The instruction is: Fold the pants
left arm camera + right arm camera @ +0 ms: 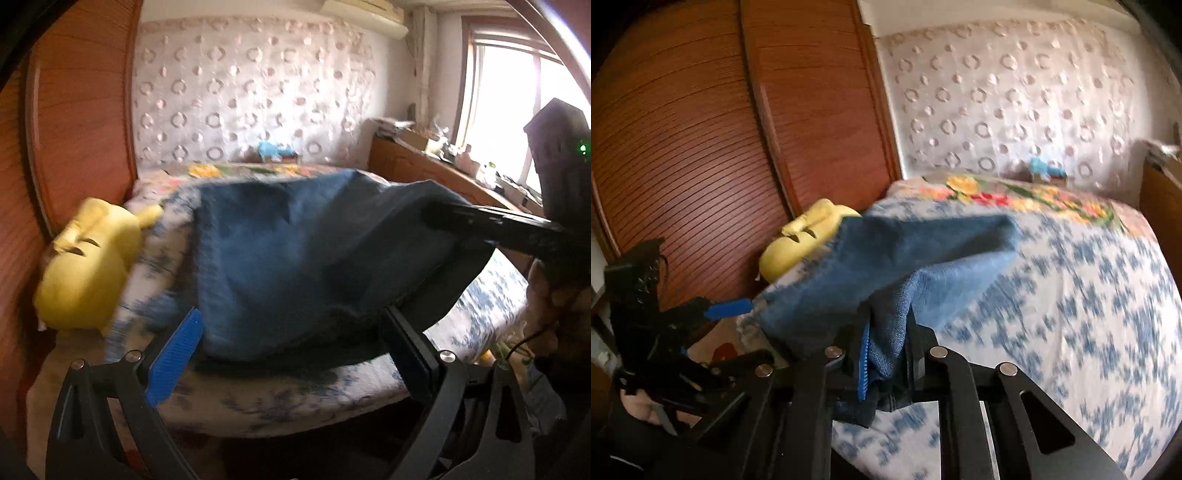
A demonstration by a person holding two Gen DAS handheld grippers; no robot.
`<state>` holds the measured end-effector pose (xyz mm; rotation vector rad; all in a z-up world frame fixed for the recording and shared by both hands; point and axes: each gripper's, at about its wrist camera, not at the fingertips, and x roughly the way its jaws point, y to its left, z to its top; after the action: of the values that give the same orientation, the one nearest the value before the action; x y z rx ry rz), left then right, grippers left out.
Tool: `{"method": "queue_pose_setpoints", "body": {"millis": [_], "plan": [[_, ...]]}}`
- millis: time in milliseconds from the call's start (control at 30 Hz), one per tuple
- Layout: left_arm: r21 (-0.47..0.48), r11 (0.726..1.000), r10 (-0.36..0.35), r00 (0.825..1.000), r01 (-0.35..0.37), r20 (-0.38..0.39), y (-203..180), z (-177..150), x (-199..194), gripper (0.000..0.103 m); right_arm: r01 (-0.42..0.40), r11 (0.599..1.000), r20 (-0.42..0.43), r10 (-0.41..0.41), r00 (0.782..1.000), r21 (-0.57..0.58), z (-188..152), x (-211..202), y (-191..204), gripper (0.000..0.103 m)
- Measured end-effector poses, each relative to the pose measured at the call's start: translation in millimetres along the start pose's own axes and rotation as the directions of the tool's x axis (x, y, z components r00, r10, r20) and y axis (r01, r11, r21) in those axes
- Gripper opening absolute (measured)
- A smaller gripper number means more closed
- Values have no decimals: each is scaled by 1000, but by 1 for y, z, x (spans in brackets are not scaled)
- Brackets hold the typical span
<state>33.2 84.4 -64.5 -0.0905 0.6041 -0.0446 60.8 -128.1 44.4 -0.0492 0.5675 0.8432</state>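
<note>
Right gripper [886, 354] angled downward over the bed [1071, 295], fingers clamped on a bunched edge of the blue pants [886, 258], fabric squeezed between the blue pad and the black one. Pants lifted off the blue-and-white bedspread, draped from that grip across toward the left gripper [291, 343]. Left gripper also tilted downward, fingers spread wide apart with the near hem of the pants lying between them, pads not pressing it. Held low at the bed's near edge. Yellow plush toy [88, 266] resting beside the wooden wardrobe [701, 147].
</note>
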Motion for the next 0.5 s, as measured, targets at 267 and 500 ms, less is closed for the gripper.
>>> {"method": "queue_pose_setpoints", "body": {"millis": [267,500], "plan": [[-69,993,104,992,-99,66,52,10,-39,96,-120,987,-5,120,993,-112,40,46,50,13],[-137,974,189,979,-178,76,94,2,-55,96,-258,959,-152,239,959,-121,32,117,80,12]]}}
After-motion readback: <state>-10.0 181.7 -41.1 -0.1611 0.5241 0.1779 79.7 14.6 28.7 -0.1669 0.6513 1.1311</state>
